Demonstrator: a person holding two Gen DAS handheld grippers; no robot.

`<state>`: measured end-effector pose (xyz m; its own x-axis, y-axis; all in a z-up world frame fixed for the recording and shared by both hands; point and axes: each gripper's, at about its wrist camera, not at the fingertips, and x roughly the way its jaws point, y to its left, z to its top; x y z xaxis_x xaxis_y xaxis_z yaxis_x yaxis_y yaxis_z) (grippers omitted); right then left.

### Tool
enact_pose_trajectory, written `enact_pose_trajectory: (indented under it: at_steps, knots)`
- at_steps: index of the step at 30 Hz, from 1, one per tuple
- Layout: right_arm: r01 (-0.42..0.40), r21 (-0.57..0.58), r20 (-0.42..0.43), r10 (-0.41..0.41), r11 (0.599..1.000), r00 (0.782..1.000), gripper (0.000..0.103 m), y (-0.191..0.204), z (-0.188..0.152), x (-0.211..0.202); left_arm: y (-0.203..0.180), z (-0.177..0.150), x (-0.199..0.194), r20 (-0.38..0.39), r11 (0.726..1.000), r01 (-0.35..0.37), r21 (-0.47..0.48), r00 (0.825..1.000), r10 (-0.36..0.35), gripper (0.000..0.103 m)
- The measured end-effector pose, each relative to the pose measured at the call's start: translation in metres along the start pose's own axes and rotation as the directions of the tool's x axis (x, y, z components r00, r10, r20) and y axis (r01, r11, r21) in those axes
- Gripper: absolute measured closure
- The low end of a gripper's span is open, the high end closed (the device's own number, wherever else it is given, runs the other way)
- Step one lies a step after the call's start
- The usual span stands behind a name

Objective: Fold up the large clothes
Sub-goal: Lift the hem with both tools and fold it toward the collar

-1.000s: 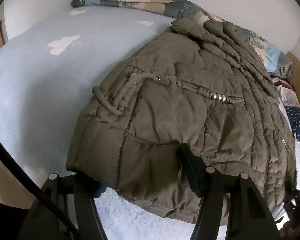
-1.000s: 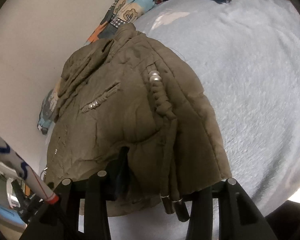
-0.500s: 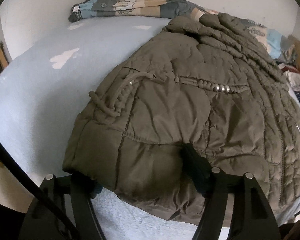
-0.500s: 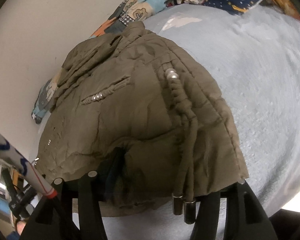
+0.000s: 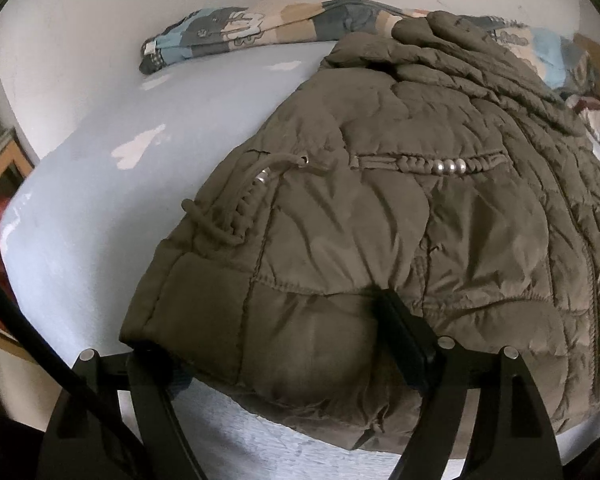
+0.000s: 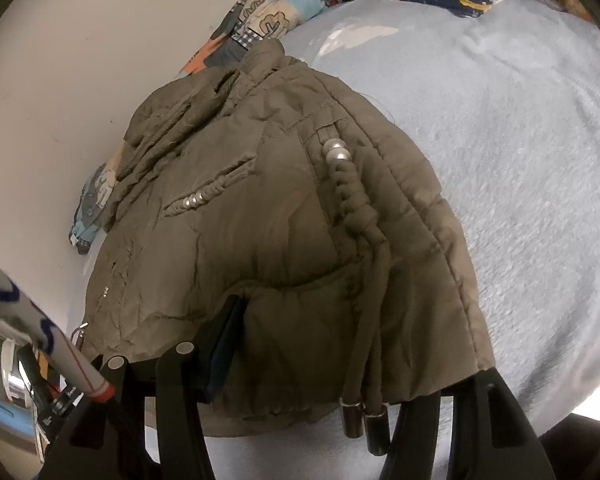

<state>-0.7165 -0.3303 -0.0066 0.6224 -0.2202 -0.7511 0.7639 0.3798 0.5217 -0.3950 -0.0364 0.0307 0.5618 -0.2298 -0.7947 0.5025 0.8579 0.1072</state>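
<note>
One olive puffer jacket [image 5: 380,220] sits folded on the light blue bed [image 5: 80,220], hem at 6 o'clock. The left gripper [image 5: 284,344] is opening with the hem between its fingers. The right gripper [image 6: 320,368] straddles the hem, jaws fairly wide. Only the right view shows two metal cord tips [image 6: 364,426] dangling.

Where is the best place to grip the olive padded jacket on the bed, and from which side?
Take the olive jacket by its near hem, coming from the bed's near edge. That hem lies at the edge of the blue bedcover, thick but reachable, probably one corner for each gripper; avoid the loose drawcords.
</note>
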Motion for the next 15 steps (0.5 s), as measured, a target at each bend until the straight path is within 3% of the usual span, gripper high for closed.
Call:
enact_pose_trajectory:
  at_steps: [15]
  knots:
    - [0.050,-0.049,-0.010,-0.050,0.998,0.999,0.041,0.0090,-0.0028,0.0052,0.0026,-0.0010,0.0038,0.003,0.999,-0.006,-0.034,1.000,0.006,0.016]
